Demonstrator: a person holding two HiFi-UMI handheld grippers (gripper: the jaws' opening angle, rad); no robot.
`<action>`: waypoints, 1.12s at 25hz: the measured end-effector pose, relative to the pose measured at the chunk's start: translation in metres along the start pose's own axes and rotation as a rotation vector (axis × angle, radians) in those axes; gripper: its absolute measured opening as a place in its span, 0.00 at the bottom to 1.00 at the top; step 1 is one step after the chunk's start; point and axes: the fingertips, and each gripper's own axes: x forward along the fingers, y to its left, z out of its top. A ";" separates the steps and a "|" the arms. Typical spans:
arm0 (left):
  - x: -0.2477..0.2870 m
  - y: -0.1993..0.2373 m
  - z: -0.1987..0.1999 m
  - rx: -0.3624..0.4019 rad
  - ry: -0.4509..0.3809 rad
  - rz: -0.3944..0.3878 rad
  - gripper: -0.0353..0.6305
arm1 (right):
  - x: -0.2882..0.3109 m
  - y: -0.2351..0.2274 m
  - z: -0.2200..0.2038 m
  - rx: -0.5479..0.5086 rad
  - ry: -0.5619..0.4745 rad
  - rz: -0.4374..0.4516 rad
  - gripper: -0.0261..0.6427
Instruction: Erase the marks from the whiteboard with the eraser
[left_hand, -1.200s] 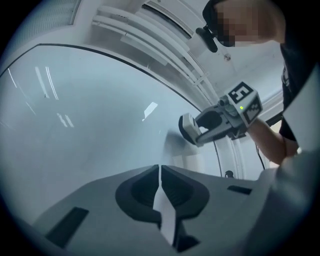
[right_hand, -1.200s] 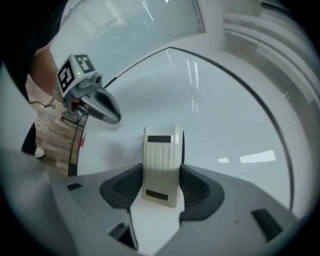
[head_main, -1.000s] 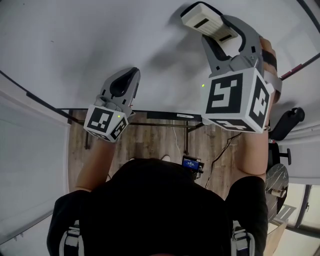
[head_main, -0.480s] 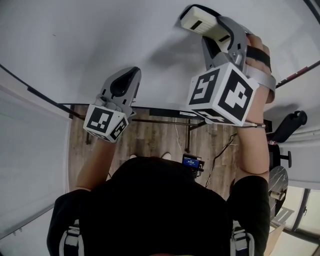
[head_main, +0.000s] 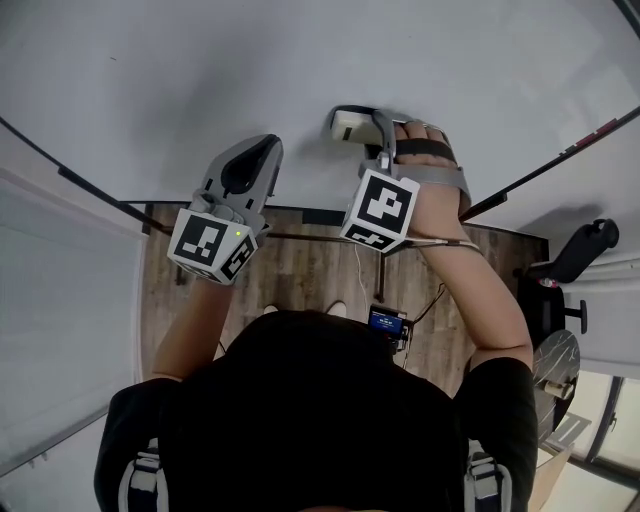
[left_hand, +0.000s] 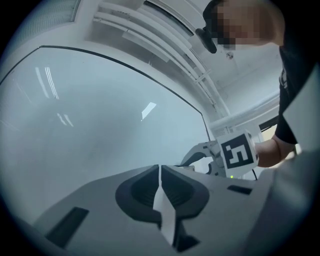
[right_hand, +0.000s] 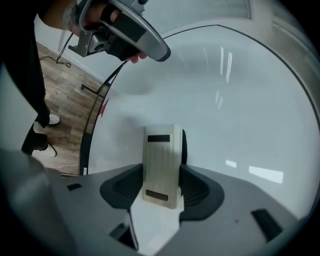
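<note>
Wood-plank flooring (head_main: 300, 280) shows below the lower edge of a large whiteboard (head_main: 300, 70), whose glossy white face fills the upper part of the head view and the background of both gripper views. A person stands facing the board with a tool in each hand.

The right tool (right_hand: 161, 187) is clamped on the eraser (right_hand: 162, 150), a pale beige block with two dark slots on its back. The jaws press its two long sides, and it stands out past the jaw tips toward the board. In the head view the eraser lies against the whiteboard near the board's lower edge, just above the right hand (head_main: 435, 190), which is strapped to the tool's grip.

The left tool (head_main: 245, 165) is closed with nothing in it; its jaws meet along a thin line in the left gripper view. It hangs to the left of the right tool, close to the board and near the same lower edge.
</note>
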 end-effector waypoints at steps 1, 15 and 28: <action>0.000 0.001 -0.001 0.000 0.002 0.000 0.08 | 0.000 0.002 0.000 0.003 -0.006 -0.004 0.38; 0.009 -0.010 -0.006 0.004 0.034 -0.023 0.08 | -0.028 0.008 0.001 0.022 -0.160 -0.092 0.38; -0.004 -0.026 -0.023 0.034 0.031 -0.107 0.08 | -0.103 0.004 -0.012 0.813 -0.735 -0.076 0.39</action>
